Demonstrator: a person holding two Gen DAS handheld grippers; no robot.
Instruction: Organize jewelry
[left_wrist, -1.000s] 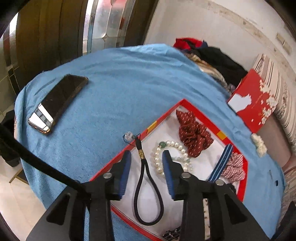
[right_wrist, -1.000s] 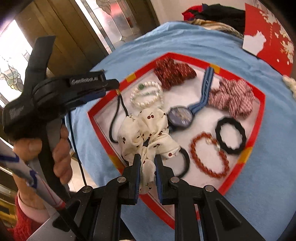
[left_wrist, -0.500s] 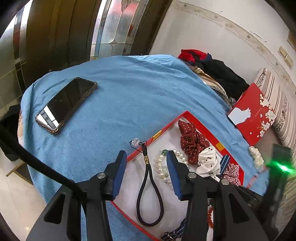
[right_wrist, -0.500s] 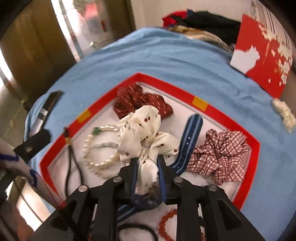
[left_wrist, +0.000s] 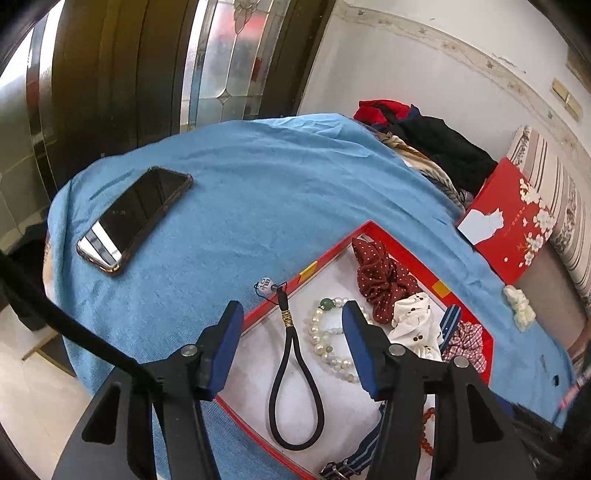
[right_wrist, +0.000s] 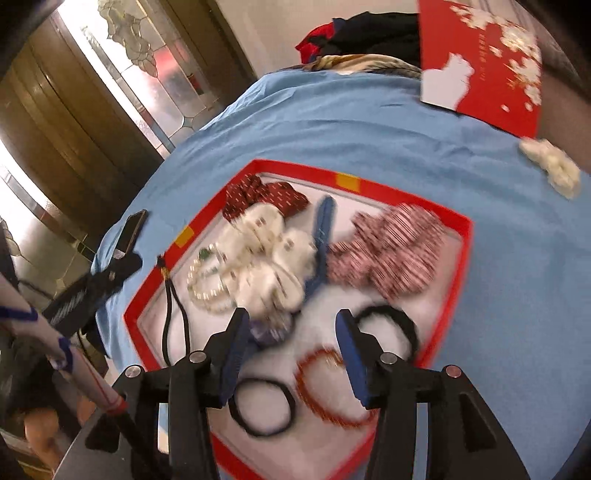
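Both claws gape above red tray (right_wrist: 466, 236); no writing legible.

Small dark marks sit on the white charm (left_wrist: 265, 284) ahead of the left gripper, and gold lettering on the red box (left_wrist: 511, 225); neither is legible.

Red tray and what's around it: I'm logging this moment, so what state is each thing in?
Left claw: open, empty.
Right claw: open, empty.
Red tray: lidless, on the blue cloth.
White cherry scrunchie: lying in the tray, released.
Pearl bracelet: closed loop, flat in the tray.
Black wrist strap: its charm end hangs over the tray rim.
Phone: screen dark.
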